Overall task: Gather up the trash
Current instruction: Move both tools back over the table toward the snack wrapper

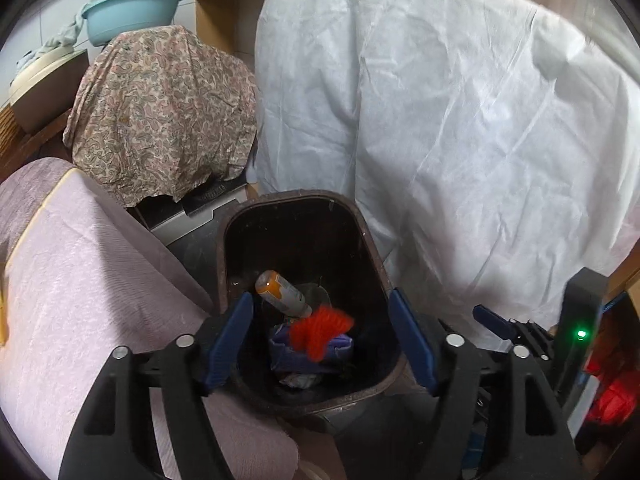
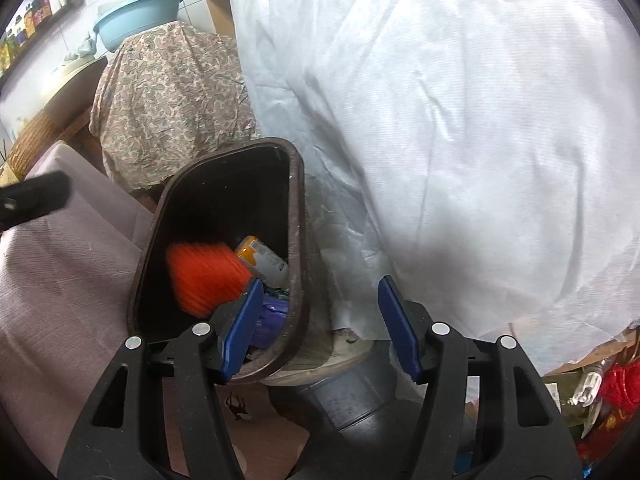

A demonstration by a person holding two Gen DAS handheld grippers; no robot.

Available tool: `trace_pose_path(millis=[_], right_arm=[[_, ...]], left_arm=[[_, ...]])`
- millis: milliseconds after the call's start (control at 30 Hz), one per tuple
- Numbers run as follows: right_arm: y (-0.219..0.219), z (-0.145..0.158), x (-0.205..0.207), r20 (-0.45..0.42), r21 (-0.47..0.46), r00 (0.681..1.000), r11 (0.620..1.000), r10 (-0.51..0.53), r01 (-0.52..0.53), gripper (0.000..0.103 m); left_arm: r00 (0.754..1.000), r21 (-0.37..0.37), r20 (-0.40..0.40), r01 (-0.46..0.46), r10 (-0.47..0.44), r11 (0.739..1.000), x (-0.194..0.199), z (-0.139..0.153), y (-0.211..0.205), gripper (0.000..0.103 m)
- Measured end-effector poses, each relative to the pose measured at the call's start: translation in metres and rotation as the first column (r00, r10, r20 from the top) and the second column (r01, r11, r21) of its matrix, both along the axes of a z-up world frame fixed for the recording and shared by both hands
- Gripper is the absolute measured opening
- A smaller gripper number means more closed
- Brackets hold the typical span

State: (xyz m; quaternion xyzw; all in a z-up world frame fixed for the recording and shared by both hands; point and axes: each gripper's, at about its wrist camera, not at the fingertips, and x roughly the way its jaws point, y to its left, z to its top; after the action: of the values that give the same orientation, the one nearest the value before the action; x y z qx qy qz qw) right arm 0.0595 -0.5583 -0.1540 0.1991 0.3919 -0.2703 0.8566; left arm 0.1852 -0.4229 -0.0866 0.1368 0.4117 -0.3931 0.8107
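Hovering: left tongs (image 1: 320, 336) spread, empty | right tongs (image 2: 318, 328) spread, empty | over bin (image 1: 380, 256)

1. Your right gripper (image 2: 318, 326) hangs over the near right rim of the dark brown bin (image 2: 297, 216), jaws apart with nothing between them.
2. Its left blue pad (image 2: 240, 332) sits inside the bin's rim, the right one outside.
3. A blurred orange-red item (image 2: 202, 274) sits in the bin's opening, clear of both pads.
4. Beside it, against the right wall, lies an orange-and-grey bottle (image 2: 262, 260); purple trash (image 2: 272, 312) lies below.
5. White sheeting (image 2: 460, 140) hangs just right of the bin.
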Motion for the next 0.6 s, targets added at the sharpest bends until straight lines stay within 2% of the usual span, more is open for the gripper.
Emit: trace_pose_path(millis=[133, 300, 333, 400, 533, 600], right_arm=[[0.008, 0.008, 0.001, 0.016, -0.003, 1.0, 1.0, 0.023, -0.023, 0.06], [0.032, 0.023, 0.013, 0.038, -0.01, 0.994, 0.995, 0.099, -0.099, 0.061], [0.039, 0.027, 0.016, 0.045, -0.012, 0.992, 0.993, 0.121, -0.121, 0.064], [0.052, 0.035, 0.02, 0.06, -0.015, 0.985, 0.987, 0.16, -0.159, 0.073], [0.083, 0.052, 0.035, 0.088, -0.021, 0.965, 0.969, 0.249, -0.248, 0.073], [0.097, 0.059, 0.04, 0.098, -0.023, 0.953, 0.958, 0.286, -0.285, 0.073]], left_arm=[[0.999, -0.033, 0.047, 0.004, -0.003, 0.999, -0.011, 0.019, 0.017, 0.082], [0.991, -0.038, 0.137, -0.005, 0.01, 0.999, -0.024, 0.044, 0.058, 0.086], [0.989, -0.047, 0.149, -0.012, 0.018, 0.999, -0.026, 0.048, 0.07, 0.087], [0.984, -0.06, 0.173, -0.034, 0.044, 0.998, -0.028, 0.055, 0.09, 0.089], [0.969, -0.086, 0.216, -0.106, 0.122, 0.991, -0.027, 0.067, 0.138, 0.089], [0.956, -0.1, 0.219, -0.175, 0.194, 0.979, -0.023, 0.069, 0.165, 0.089]])
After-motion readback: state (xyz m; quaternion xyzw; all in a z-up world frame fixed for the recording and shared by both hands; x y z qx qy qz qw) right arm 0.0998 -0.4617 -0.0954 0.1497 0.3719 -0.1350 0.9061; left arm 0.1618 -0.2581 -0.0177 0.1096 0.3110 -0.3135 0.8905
